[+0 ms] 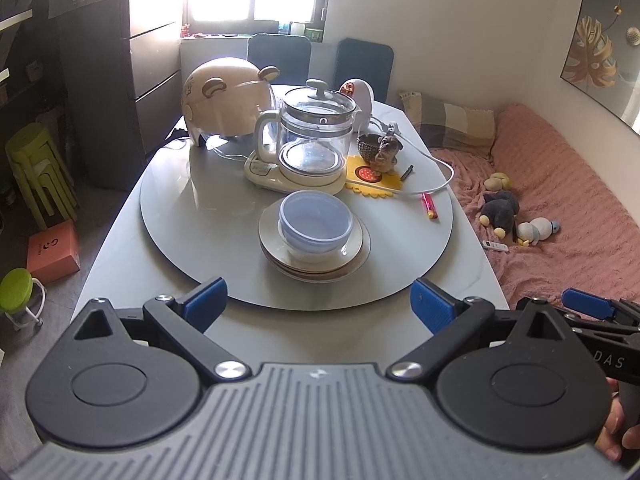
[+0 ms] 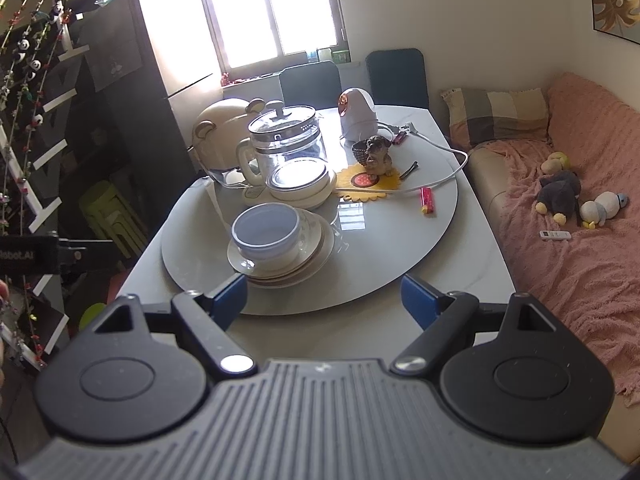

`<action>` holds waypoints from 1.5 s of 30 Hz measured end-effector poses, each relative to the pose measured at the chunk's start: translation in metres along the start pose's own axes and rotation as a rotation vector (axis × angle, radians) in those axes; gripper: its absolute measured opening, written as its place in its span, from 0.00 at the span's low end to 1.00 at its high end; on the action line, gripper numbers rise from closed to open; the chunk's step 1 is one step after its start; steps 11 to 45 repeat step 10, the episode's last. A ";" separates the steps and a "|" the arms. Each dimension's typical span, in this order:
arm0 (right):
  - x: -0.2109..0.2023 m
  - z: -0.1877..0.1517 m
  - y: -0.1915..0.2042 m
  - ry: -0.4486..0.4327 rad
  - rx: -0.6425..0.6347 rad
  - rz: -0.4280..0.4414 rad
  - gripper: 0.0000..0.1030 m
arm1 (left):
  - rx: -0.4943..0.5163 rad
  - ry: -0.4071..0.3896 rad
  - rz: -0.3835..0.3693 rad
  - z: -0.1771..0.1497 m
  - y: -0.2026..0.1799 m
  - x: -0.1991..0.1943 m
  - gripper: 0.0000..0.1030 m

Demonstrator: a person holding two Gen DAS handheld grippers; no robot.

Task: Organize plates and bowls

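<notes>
Left gripper, right gripper: jaws apart, empty, over the near tabletop edge.
Bowl: nested on stacked plates, near side of the turntable, apparently already gathered.
Advice: lift the bowl by its rim only; support the plates from both sides.
Kettle: just behind.
Views: left showed the right gripper's blue pad; right showed hanging garlands.

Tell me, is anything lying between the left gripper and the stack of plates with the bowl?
Nothing: in the left wrist view, only bare turntable and table edge separate the left gripper from the plates and blue bowl.
</notes>
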State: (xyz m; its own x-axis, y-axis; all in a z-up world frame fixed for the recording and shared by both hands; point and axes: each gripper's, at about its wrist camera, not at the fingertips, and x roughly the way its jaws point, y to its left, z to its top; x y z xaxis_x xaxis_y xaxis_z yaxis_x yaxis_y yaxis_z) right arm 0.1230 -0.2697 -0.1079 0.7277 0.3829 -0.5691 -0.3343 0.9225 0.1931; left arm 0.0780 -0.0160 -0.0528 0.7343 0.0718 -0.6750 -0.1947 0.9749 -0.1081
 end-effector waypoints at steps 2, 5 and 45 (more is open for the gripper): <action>0.000 0.000 0.000 0.000 0.000 0.000 0.83 | -0.001 -0.002 0.001 0.000 0.000 0.000 0.97; 0.001 0.001 -0.001 -0.002 -0.001 0.000 0.83 | -0.004 -0.005 0.005 0.000 0.001 0.000 0.97; 0.000 0.000 -0.001 -0.008 0.002 -0.013 0.83 | 0.006 0.003 0.009 0.000 0.000 0.001 0.97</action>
